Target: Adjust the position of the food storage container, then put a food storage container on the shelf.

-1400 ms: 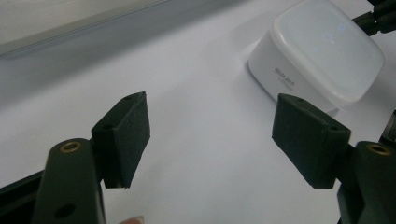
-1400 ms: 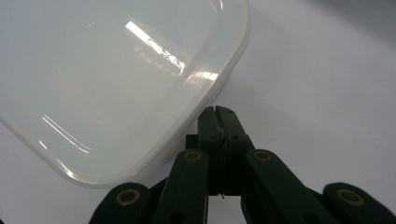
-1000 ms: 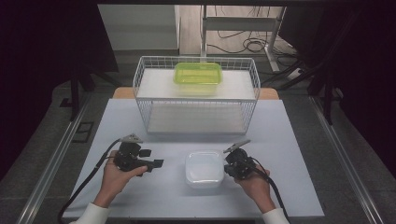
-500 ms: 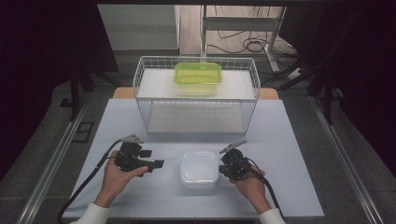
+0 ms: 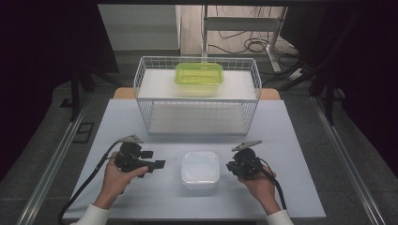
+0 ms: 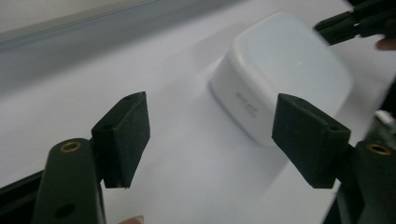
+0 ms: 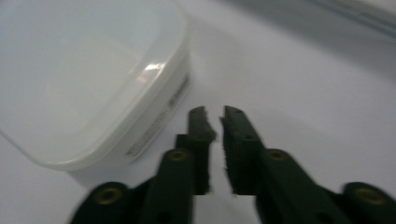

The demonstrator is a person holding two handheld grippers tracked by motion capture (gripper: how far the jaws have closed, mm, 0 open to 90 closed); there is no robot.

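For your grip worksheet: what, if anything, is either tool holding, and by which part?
Nothing. Both the left tool and right tool are empty, beside the white box.

We note the white container (image 7: pixel 88 79) runs off the top and left edges of the right gripper view; its side label is too blurred to read. In the left gripper view the right gripper (image 6: pixel 357 25) is cut by the upper right corner and smeared. From the high view, the right gripper's (image 5: pixel 244 163) jaw gap is too small to judge.
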